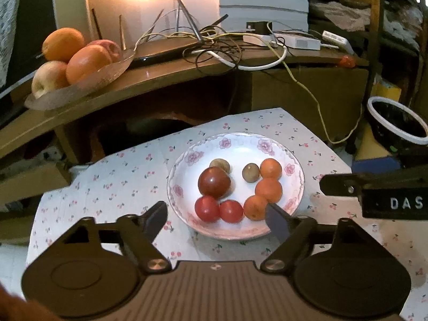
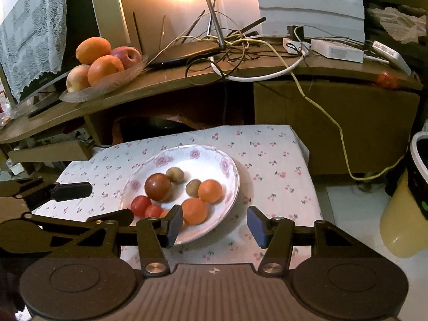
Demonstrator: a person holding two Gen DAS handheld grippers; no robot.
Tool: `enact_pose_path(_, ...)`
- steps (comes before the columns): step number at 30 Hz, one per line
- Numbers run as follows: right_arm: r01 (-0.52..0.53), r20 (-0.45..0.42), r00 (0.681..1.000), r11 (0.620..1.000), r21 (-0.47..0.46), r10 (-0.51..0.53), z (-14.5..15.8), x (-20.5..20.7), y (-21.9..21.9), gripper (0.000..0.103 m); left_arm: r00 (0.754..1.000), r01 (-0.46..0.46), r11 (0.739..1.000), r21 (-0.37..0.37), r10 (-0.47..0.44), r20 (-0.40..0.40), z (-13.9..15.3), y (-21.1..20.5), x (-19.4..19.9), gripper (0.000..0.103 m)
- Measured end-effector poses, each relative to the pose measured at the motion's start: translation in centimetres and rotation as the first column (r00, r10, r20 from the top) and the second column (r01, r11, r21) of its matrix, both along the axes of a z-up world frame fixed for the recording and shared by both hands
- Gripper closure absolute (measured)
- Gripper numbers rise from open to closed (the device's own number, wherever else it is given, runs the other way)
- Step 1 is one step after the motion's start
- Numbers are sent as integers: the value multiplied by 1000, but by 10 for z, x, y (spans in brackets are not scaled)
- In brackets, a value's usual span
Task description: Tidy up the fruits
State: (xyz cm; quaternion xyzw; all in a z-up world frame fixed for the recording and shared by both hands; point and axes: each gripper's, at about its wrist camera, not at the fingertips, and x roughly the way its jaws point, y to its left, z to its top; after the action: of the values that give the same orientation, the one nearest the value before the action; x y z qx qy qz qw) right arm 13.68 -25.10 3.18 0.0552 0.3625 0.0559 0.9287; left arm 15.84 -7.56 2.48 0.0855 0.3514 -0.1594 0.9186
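A white floral plate (image 1: 240, 144) (image 2: 208, 155) sits on a cherry-print cloth. It holds a dark red tomato (image 1: 214, 182) (image 2: 157, 187), two small red tomatoes (image 1: 206, 208) (image 2: 140, 205), three small oranges (image 1: 270, 168) (image 2: 210, 191) and two brown round fruits (image 1: 251, 171) (image 2: 175, 174). My left gripper (image 1: 216, 218) is open and empty above the plate's near rim. My right gripper (image 2: 215, 226) is open and empty at the plate's near right edge. Its fingers (image 1: 337, 184) show at the right of the left wrist view.
A glass dish (image 1: 80, 85) (image 2: 107, 85) with oranges and apples stands on a wooden desk (image 1: 187, 72) behind, beside tangled cables (image 1: 214, 45) and a router. A small red fruit (image 2: 386, 80) lies at the desk's right end. A bin (image 2: 417, 192) stands on the right.
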Motion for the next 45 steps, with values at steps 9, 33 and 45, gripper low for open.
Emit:
enact_pose_path(9,-5,-10,1000,1000,-19,5,1,-30,7,46,997,-64,993,101,60,40,-5,0,-22,0)
enact_pose_path(33,2,-57,998,1000,-29,-4,-6,-74,21,43,991,-129,991,34,130,-26,-6,19,-65,0)
enact_pose_path(45,-7,-79,997,999,-32,5,-10,-91,30,43,991,-124,991,40,126,-48,-8,18,-84,0)
